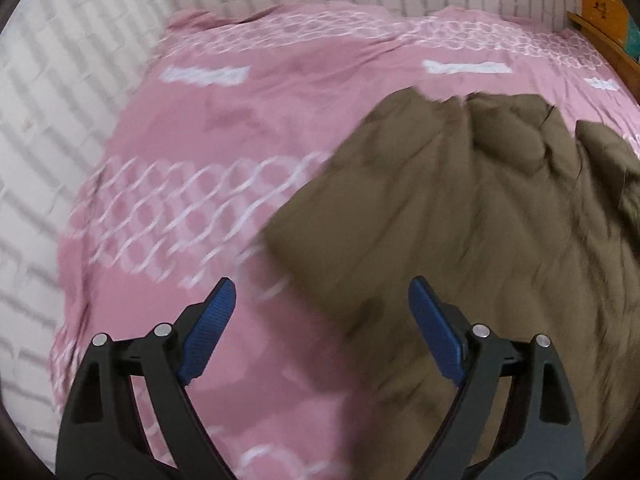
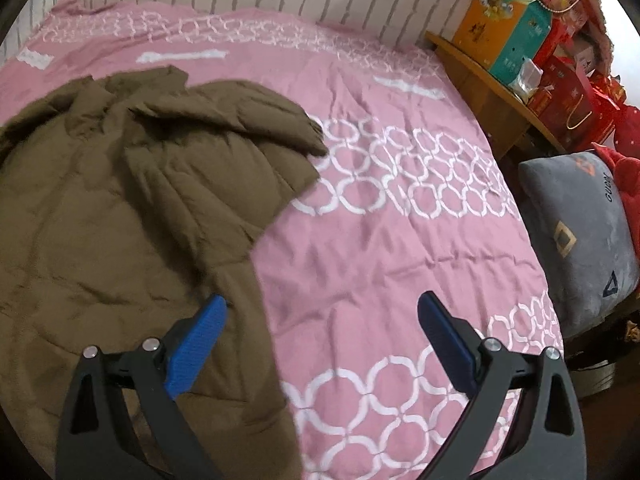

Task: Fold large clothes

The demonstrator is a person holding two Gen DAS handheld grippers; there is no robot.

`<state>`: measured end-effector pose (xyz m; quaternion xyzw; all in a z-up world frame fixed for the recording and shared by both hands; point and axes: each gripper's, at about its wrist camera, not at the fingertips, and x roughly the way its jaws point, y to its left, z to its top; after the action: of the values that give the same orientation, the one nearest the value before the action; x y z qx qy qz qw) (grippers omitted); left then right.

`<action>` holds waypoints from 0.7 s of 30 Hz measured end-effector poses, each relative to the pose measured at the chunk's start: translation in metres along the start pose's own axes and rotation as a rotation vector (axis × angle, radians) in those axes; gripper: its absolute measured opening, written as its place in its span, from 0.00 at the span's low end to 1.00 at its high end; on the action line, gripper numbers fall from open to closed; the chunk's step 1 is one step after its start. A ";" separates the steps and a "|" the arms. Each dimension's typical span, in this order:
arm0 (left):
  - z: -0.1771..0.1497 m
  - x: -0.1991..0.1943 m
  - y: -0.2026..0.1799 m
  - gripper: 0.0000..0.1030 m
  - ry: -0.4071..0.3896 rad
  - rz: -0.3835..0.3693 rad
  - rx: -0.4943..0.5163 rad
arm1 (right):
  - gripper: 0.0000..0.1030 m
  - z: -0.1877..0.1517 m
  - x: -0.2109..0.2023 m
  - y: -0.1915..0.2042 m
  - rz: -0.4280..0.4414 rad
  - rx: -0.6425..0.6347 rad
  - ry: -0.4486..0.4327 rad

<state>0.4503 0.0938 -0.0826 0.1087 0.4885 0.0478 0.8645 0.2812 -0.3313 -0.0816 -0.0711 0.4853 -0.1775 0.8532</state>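
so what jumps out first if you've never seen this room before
The crumpled olive-brown padded jacket dominates, spread on the pink bedspread with white ring patterns. Beside the bed's right edge sit a grey plush cushion and stacked red and orange gift boxes on a wooden shelf. Both blue-padded claws, left claw and right claw, hang open above the bed, empty.

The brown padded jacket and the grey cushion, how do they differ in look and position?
The brown padded jacket is spread out and rumpled on the pink bedspread; the grey cushion stands propped beside the bed. The jacket is plain and quilted; the cushion is smooth, with printed shapes and lettering. The jacket looks far larger. Both are soft fabric items.
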 end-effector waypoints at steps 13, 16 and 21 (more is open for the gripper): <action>0.064 0.106 -0.101 0.16 0.194 0.138 0.185 | 0.94 -0.030 0.022 -0.063 -0.010 0.112 0.077; 0.060 0.075 -0.093 0.08 0.132 0.054 0.136 | 0.94 -0.032 0.024 -0.072 -0.036 0.107 0.088; 0.004 0.016 -0.096 0.07 0.073 -0.120 0.156 | 0.94 -0.009 0.037 -0.066 -0.019 0.119 0.100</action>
<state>0.4598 0.0025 -0.1160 0.1445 0.5274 -0.0381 0.8364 0.2753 -0.4053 -0.0966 -0.0158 0.5151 -0.2174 0.8290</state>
